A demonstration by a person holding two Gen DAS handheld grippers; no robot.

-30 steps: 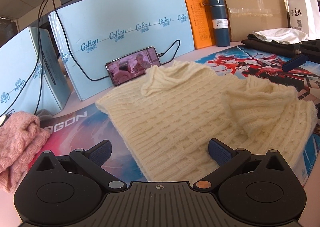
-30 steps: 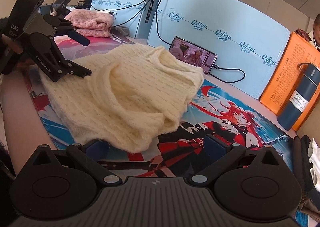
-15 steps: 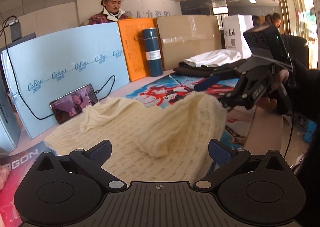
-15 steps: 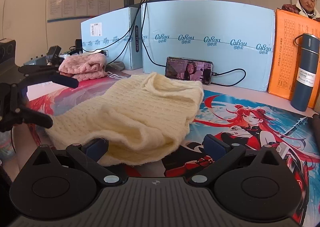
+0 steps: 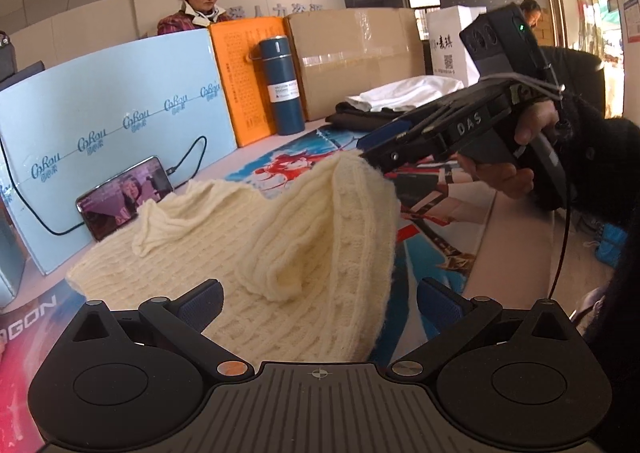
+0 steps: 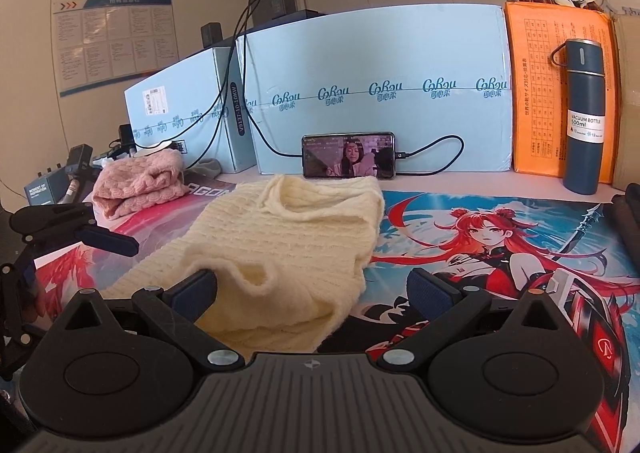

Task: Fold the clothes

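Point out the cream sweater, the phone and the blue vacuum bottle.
cream sweater (image 6: 296,237): right wrist view, flat knit body.
phone (image 6: 348,155): right wrist view, lit screen.
blue vacuum bottle (image 6: 585,121): right wrist view, white label.

The cream ribbed knit sweater (image 6: 296,237) lies on a bright cartoon-print mat (image 6: 500,237); a fluffy pink knit (image 6: 140,181) sits by pale blue boxes (image 6: 376,93).

Black tool (image 5: 318,299) with blue padded fingertips (image 5: 202,299), "DAS" lettering, seemingly a dark fuzzy sleeve (image 5: 600,157).
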